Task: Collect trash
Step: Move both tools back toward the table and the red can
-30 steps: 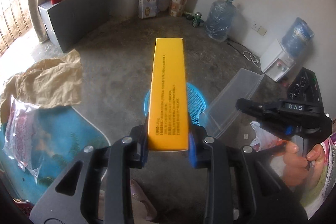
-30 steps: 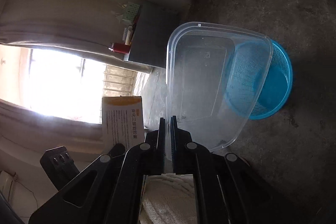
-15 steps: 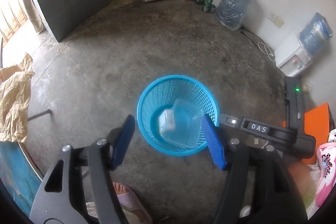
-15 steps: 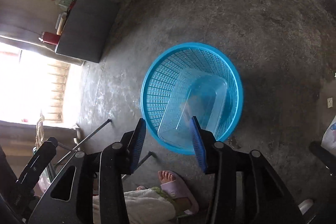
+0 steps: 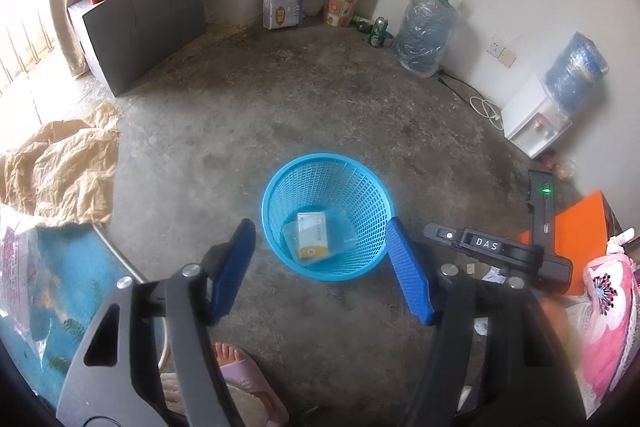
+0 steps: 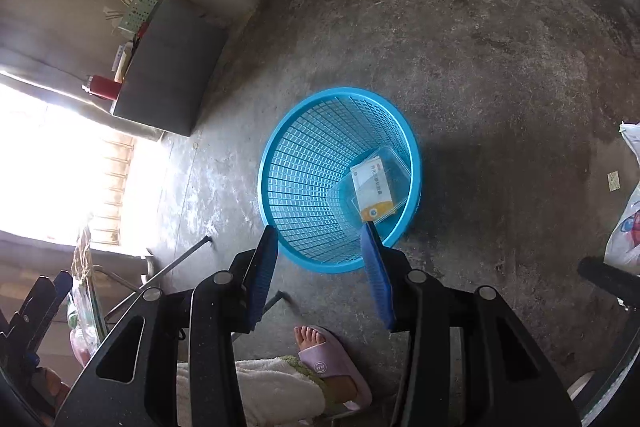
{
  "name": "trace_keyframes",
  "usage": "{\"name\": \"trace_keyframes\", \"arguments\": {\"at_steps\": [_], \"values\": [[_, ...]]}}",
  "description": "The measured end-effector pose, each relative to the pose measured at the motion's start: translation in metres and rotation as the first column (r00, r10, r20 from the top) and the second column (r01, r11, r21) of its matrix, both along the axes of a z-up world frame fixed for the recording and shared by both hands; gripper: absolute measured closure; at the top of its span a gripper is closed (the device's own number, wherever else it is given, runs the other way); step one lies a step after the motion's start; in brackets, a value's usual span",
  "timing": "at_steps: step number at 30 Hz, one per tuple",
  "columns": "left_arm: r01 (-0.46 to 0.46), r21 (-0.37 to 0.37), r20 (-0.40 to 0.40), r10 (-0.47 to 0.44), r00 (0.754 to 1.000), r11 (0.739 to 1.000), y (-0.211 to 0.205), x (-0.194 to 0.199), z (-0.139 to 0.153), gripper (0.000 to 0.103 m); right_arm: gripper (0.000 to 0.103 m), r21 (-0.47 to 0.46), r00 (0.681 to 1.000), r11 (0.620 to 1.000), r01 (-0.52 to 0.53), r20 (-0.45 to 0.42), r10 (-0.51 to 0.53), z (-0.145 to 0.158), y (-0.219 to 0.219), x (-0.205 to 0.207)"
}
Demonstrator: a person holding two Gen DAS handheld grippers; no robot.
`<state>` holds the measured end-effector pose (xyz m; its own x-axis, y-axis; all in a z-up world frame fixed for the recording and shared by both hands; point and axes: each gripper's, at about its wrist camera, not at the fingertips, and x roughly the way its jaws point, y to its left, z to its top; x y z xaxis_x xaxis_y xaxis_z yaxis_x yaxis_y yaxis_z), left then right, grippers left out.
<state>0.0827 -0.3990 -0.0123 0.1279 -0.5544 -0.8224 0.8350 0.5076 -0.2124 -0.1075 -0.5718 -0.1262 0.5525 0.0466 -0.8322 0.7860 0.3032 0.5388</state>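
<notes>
Left gripper [image 5: 322, 273] fingers spread, nothing between, right gripper [image 6: 318, 273] fingers likewise parted and empty, both over blue basket [image 5: 276, 187] at twelve o'clock, yellow box [image 5: 313, 235] and clear container [image 6: 394, 163] lying inside it, slippered foot [image 6: 334, 359] at six o'clock.

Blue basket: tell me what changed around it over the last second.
Both pieces were let go. The yellow box left the left gripper and the clear plastic container left the right gripper; both now lie inside the blue basket. Both grippers' jaws have just been opening and stand empty above it. The basket stayed put on the floor.
</notes>
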Motion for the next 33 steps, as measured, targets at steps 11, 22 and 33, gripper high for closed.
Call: {"name": "trace_keyframes", "arguments": {"at_steps": [11, 22, 33], "values": [[-0.043, -0.240, 0.040, 0.054, 0.998, 0.970, 0.133, -0.035, 0.072, 0.025, 0.037, -0.175, 0.979, 0.979, -0.101, 0.156, 0.128, 0.104, 0.062, 0.000], [-0.312, -0.214, 0.099, 0.338, 0.936, 0.926, 0.296, -0.064, 0.075, 0.010, 0.018, -0.319, 0.880, 0.860, -0.399, 0.132, 0.457, 0.163, 0.185, 0.069], [-0.592, -0.188, 0.167, 0.619, 0.767, 0.784, 0.393, -0.062, 0.067, 0.009, 0.007, -0.546, 0.713, 0.579, -0.606, -0.049, 0.700, 0.201, 0.307, 0.120]]}}
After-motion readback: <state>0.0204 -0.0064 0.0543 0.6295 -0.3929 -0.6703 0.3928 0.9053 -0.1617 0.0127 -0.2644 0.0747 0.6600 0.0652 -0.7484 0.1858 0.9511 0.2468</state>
